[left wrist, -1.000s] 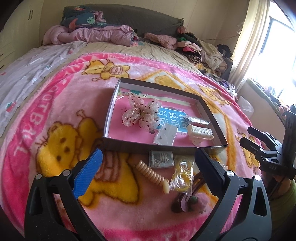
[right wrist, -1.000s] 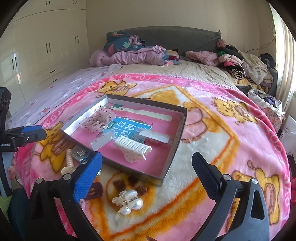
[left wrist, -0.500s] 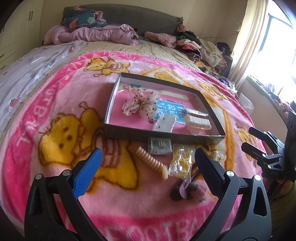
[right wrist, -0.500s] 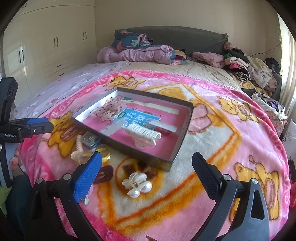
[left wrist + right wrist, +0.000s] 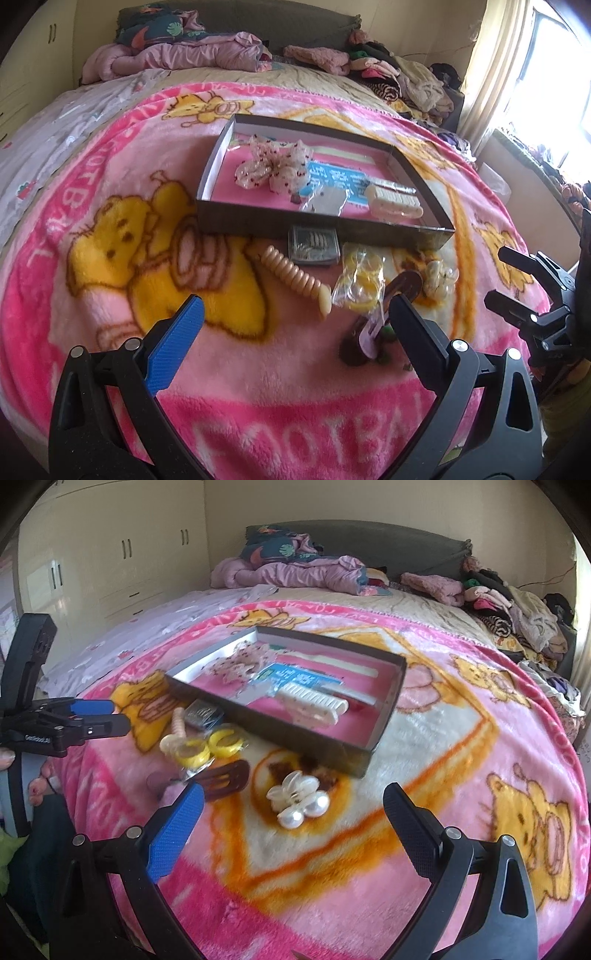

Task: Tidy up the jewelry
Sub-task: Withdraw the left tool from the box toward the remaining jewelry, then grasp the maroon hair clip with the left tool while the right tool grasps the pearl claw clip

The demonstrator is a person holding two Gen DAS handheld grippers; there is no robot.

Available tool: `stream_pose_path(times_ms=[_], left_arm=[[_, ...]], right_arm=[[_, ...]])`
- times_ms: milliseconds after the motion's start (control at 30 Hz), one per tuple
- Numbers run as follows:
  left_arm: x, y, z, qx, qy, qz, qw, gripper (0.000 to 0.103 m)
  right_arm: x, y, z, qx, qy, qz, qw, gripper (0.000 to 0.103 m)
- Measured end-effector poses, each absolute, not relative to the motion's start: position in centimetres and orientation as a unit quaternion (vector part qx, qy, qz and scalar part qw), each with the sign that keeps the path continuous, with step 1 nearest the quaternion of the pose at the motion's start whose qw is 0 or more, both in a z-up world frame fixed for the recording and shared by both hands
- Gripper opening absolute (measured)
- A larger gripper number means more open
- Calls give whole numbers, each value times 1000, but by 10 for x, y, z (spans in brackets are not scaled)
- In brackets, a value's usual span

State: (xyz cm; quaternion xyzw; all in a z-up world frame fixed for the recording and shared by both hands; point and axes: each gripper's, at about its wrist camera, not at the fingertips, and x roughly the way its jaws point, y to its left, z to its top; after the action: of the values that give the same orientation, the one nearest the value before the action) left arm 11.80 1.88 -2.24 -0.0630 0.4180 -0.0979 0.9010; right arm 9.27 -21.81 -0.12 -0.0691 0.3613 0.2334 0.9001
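Observation:
A dark shallow box [image 5: 258,225] [image 5: 384,734] lies on the pink blanket, holding a sheer bow [image 5: 275,168], a blue card [image 5: 332,177] and a white claw clip [image 5: 395,201] [image 5: 314,701]. In front of it lie a beige spiral clip [image 5: 295,277], a small clear case [image 5: 313,244], bagged yellow hoops [image 5: 360,282] [image 5: 208,747], a brown snap clip [image 5: 225,781] and a pearl claw clip [image 5: 299,799]. My left gripper [image 5: 295,314] hangs open above the blanket, short of these. My right gripper [image 5: 293,803] is open too, framing the pearl clip without touching it.
Piled clothes and a pink quilt [image 5: 184,55] cover the head of the bed. More clothes [image 5: 517,616] heap along the right side. Wardrobes [image 5: 110,565] stand at left, a curtained window [image 5: 517,66] at right. A person's hand [image 5: 37,786] holds the left gripper's handle.
Both grippers have drawn back from the box, so the loose pieces in front of it show more fully. Both stay open and nothing was picked up.

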Motion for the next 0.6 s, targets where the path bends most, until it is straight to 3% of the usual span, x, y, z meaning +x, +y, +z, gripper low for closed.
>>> stream_pose_path(times_ms=[267,600], left_arm=[[110,12,-35,-51,437,-105,892,91],[115,-8,-57,-46,464,-139,874,53]], right_arm=[[83,-205,-17,-78,371,260,888,94],[100,-214,-35,-68,392,246,884,88]])
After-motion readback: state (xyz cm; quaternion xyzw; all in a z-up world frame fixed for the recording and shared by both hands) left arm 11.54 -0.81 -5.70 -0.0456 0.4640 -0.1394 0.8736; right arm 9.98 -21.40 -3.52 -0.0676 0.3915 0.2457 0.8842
